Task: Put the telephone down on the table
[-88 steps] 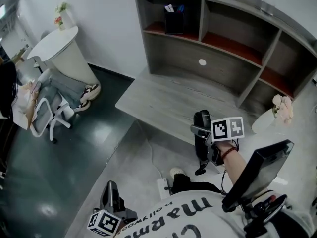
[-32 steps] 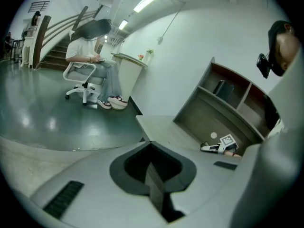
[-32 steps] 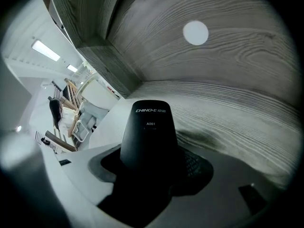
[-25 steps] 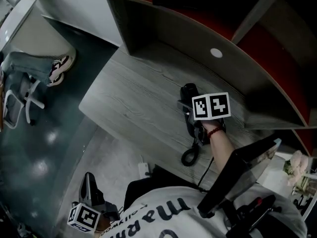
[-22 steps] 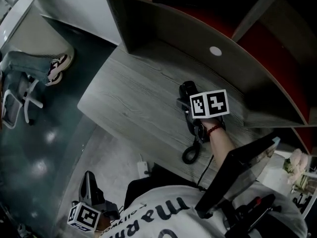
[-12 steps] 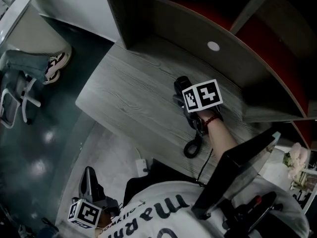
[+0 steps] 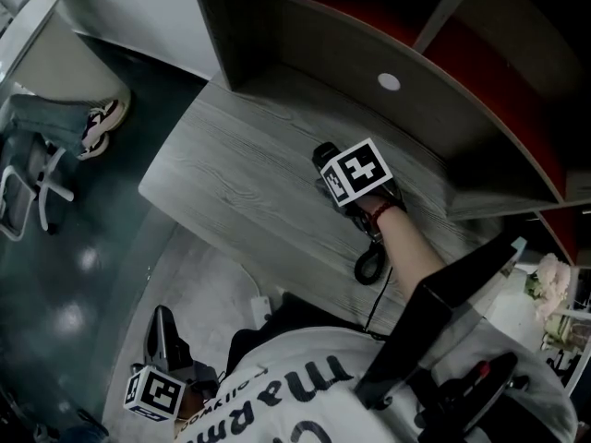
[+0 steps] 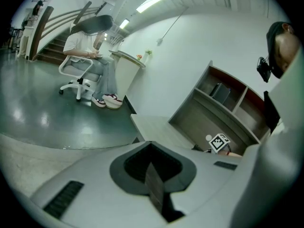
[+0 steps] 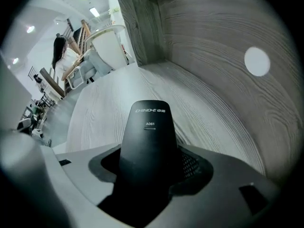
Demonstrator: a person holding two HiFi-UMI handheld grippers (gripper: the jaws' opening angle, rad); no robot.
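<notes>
The right gripper (image 7: 336,177) is held forward on an outstretched forearm (image 7: 407,253), with its jaws clamped on the phone (image 9: 148,141). The left gripper (image 8: 154,186) is held low at the side, its jaws closed together with nothing between them.

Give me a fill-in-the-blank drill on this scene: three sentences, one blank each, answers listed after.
1. The right gripper clamps a telephone handset whose colour is ____.
2. The left gripper, low at the person's side, has its jaws ____ with nothing between them.
3. The grey wooden desk below the handset has a back panel bearing a round ____ disc.

Missing words: black; shut; white.
</notes>
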